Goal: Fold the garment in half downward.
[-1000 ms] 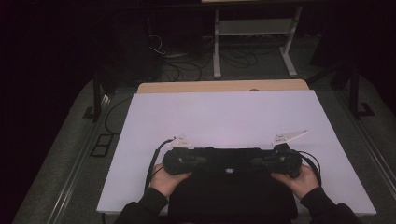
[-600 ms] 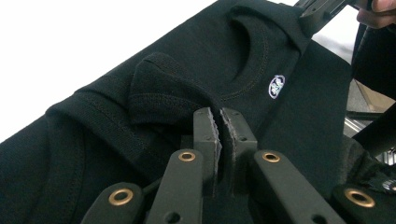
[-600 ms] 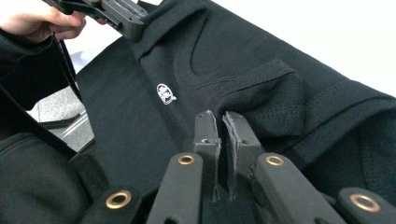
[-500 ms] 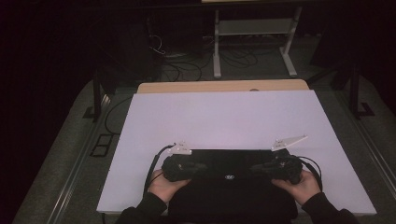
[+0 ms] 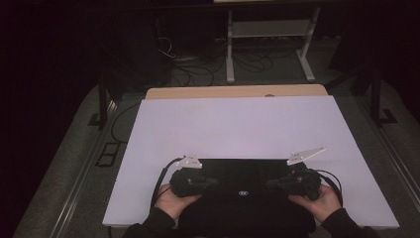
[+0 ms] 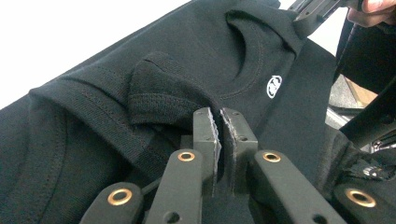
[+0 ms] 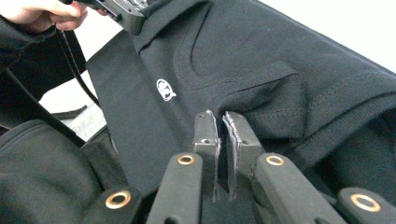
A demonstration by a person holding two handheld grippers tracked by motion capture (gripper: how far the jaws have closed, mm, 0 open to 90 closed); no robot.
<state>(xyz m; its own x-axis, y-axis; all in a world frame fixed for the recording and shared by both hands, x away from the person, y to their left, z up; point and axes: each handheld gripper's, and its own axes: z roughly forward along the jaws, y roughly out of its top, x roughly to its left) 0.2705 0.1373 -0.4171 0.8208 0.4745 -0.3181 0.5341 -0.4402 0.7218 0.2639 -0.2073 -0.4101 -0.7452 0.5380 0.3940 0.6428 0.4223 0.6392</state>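
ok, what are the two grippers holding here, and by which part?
Both hold the black garment. The left gripper pinches a fold beside the collar; the right gripper pinches a fold on the collar's other side.

Black knit cotton garment (image 5: pixel 245 186) with small white logo (image 6: pixel 273 87), ribbed collar; lying flat at near edge of table, fabric pinched up at both ends, hem draping off edge.

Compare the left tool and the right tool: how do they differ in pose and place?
The left tool grips the black shirt near its left edge; the right tool grips near its right edge. The left tool's grey plate lies flatter; the right tool's tilts upward. Both are shut on shirt fabric, pointing inward.
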